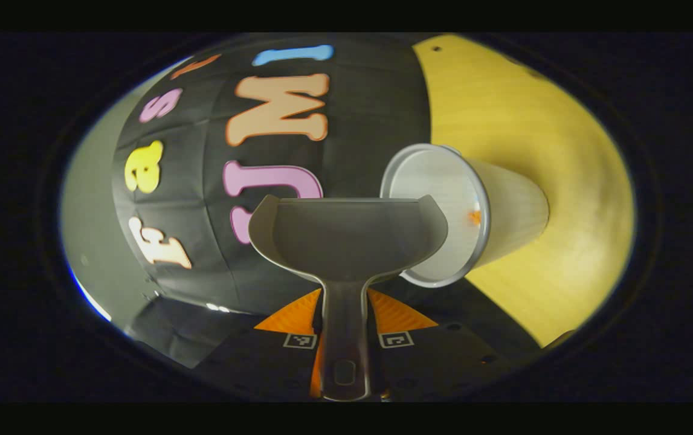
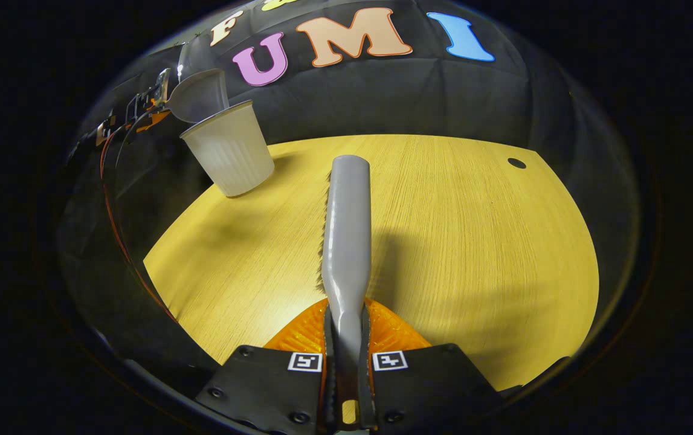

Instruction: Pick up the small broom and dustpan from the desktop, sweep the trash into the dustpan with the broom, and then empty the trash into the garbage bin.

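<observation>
Here, left claw [image 1: 345, 329] clamps one dustpan [image 1: 346, 232], right claw [image 2: 346, 356] one broom [image 2: 346, 229], beside one bin [image 2: 229, 156].

A yellow wood-grain desktop [image 2: 455, 241] meets the booth's black cloth wall [image 2: 382, 103]; lighting is dim.

No readable text, brand or number on anything here. Only markings: small square black-and-white fiducial tags, one on each finger of the left tool [image 1: 344, 338] and one on each finger of the right tool [image 2: 347, 361]. These are coded patterns, not characters. Dustpan [image 1: 346, 232], broom [image 2: 346, 229], bin [image 2: 228, 154] and bench [image 2: 473, 241] carry no legible label.
</observation>
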